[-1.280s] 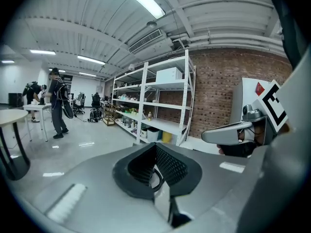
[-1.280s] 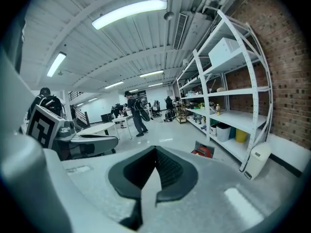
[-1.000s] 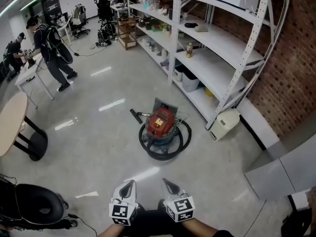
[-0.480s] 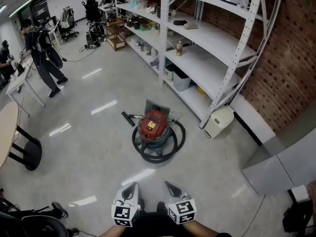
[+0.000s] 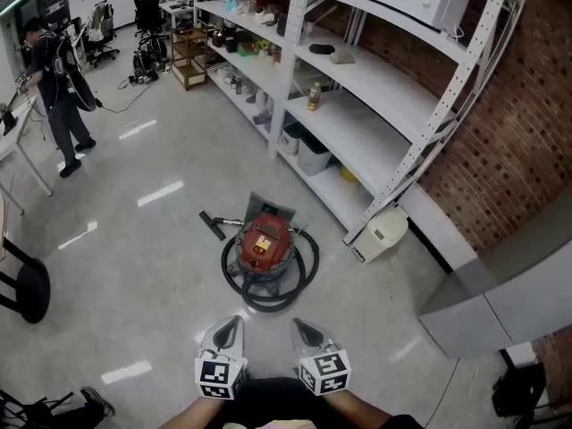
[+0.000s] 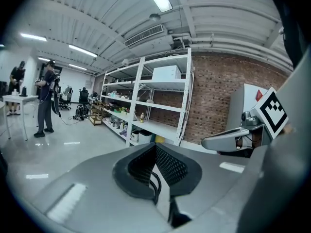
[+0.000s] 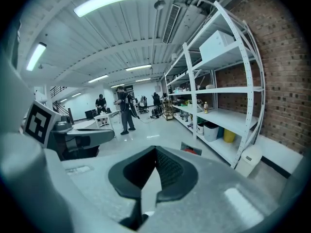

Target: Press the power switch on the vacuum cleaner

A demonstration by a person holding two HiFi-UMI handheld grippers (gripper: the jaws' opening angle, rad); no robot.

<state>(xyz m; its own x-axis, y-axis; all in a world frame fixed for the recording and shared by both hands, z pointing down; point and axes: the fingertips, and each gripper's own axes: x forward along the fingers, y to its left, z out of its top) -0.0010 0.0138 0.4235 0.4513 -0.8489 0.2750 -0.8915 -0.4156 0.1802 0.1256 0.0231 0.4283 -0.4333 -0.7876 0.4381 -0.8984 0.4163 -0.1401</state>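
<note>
Left gripper [image 5: 231, 328] and right gripper [image 5: 305, 329] closed; switch on vacuum cleaner [image 5: 263, 243] indistinguishable.

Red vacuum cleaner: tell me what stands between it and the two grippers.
Nothing visible. Bare glossy floor separates the left gripper and right gripper from the red vacuum cleaner; its black hose rings its base.

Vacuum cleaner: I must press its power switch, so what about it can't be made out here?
- Power switch: too small in the head view to pick out on the vacuum cleaner's red top.
- Its body, right gripper view: only a red sliver shows; the right gripper covers the rest.
- Left gripper view: it does not show at all.
</note>
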